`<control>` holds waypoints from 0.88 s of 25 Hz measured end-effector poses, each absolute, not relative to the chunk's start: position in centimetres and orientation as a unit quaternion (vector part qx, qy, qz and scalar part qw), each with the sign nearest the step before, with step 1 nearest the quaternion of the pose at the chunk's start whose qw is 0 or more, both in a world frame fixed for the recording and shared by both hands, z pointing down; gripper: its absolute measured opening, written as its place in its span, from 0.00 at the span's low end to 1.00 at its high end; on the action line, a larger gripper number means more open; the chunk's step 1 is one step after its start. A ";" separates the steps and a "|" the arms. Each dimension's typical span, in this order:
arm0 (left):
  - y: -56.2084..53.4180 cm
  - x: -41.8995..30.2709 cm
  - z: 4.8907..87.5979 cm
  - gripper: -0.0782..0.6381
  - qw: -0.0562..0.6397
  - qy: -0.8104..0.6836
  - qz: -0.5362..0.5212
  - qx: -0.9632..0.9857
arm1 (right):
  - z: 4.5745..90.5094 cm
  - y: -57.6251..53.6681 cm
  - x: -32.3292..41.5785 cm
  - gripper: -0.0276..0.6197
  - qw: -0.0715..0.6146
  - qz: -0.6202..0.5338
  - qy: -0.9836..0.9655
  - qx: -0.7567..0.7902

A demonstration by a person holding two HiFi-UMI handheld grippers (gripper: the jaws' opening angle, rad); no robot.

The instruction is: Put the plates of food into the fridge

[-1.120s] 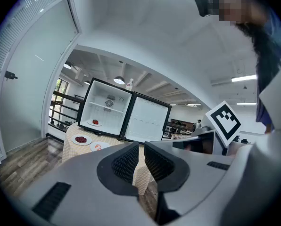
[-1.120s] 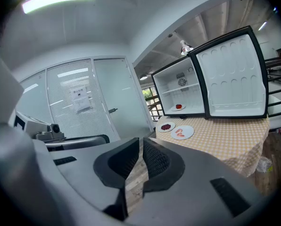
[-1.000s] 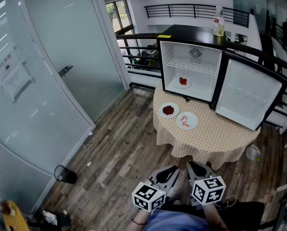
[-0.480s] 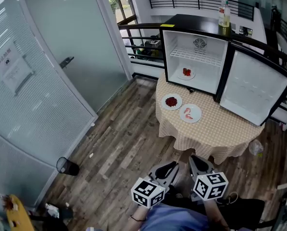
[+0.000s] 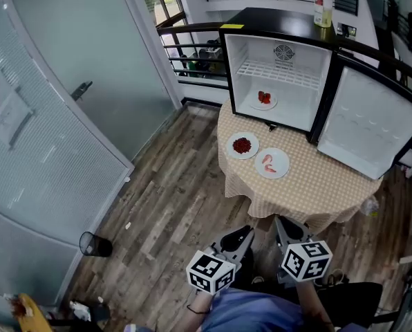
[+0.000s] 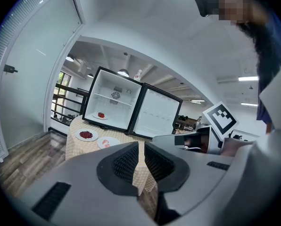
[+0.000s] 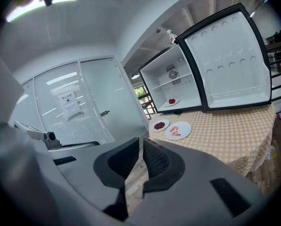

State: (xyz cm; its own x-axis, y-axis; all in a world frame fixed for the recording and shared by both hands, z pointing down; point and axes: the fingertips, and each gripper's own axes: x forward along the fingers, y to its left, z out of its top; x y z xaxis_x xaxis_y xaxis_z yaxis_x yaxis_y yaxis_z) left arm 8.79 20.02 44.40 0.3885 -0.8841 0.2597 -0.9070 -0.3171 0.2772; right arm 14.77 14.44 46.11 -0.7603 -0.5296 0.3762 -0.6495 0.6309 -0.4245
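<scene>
An open mini fridge (image 5: pixel 282 78) stands at the back of a round table (image 5: pixel 316 185) with a checked cloth. One plate of red food (image 5: pixel 263 100) lies on the fridge floor. On the cloth in front sit a plate of dark red food (image 5: pixel 242 145) and a plate of pink food (image 5: pixel 271 163). Both grippers hang low and well short of the table. My left gripper (image 5: pixel 242 236) is shut and empty, and so is my right gripper (image 5: pixel 283 225). The left gripper view shows the plates (image 6: pixel 86 135) (image 6: pixel 107 143) far off; the right gripper view shows the same plates (image 7: pixel 159 125) (image 7: pixel 177 130).
The fridge door (image 5: pixel 368 126) swings open to the right over the table. A bottle (image 5: pixel 323 9) stands on the fridge top. A glass partition with a door (image 5: pixel 75 95) fills the left, a black bin (image 5: pixel 94 245) stands on the wood floor, and a railing (image 5: pixel 192 50) runs behind.
The head view has shifted a little, so table and fridge sit slightly differently in frame. Both grippers stay low and shut, with no plate moved.
</scene>
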 end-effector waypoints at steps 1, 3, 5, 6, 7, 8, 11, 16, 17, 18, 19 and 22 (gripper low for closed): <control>19.0 8.3 44.6 0.16 0.190 -0.551 0.034 0.812 | 46.3 13.4 14.5 0.10 0.108 0.278 -0.895 0.332; 17.0 7.6 45.1 0.15 0.190 -0.543 0.041 0.817 | 46.6 11.4 14.3 0.10 0.108 0.285 -0.888 0.344; 15.0 6.7 45.3 0.16 0.193 -0.532 0.044 0.823 | 47.0 9.5 14.0 0.10 0.107 0.293 -0.880 0.358; 13.9 6.1 45.4 0.15 0.195 -0.527 0.044 0.826 | 47.2 8.5 13.7 0.10 0.108 0.298 -0.876 0.364; 12.8 5.5 45.4 0.16 0.196 -0.523 0.044 0.828 | 47.4 7.5 13.3 0.10 0.109 0.303 -0.872 0.368; 11.7 4.7 45.5 0.15 0.198 -0.519 0.044 0.831 | 47.7 6.5 12.8 0.10 0.110 0.308 -0.869 0.371; 8.4 2.2 45.8 0.15 0.205 -0.508 0.048 0.835 | 48.3 3.6 11.1 0.10 0.114 0.322 -0.860 0.380; 4.1 -1.1 46.8 0.16 0.216 -0.498 0.054 0.838 | 49.6 -0.6 9.2 0.10 0.127 0.336 -0.844 0.399; 3.4 -1.5 47.1 0.15 0.220 -0.493 0.054 0.840 | 50.0 -1.3 8.9 0.10 0.130 0.340 -0.840 0.403; 2.8 -1.9 47.5 0.16 0.225 -0.486 0.054 0.843 | 50.4 -2.0 8.7 0.10 0.132 0.345 -0.835 0.408; 2.1 -2.3 47.8 0.16 0.231 -0.479 0.054 0.845 | 50.7 -2.6 8.5 0.10 0.132 0.350 -0.830 0.413; 0.3 -3.4 49.2 0.18 0.241 -0.467 0.061 0.849 | 51.6 -4.3 8.2 0.10 0.133 0.365 -0.816 0.429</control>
State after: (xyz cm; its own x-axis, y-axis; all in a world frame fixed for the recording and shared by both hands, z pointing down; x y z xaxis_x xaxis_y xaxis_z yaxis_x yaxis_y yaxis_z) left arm -3.45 0.27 49.21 0.5572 -0.7625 0.3288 -0.8217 -0.4491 0.3510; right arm 8.16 -4.31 51.55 -0.5970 -0.6021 0.5302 -0.7966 0.3660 -0.4812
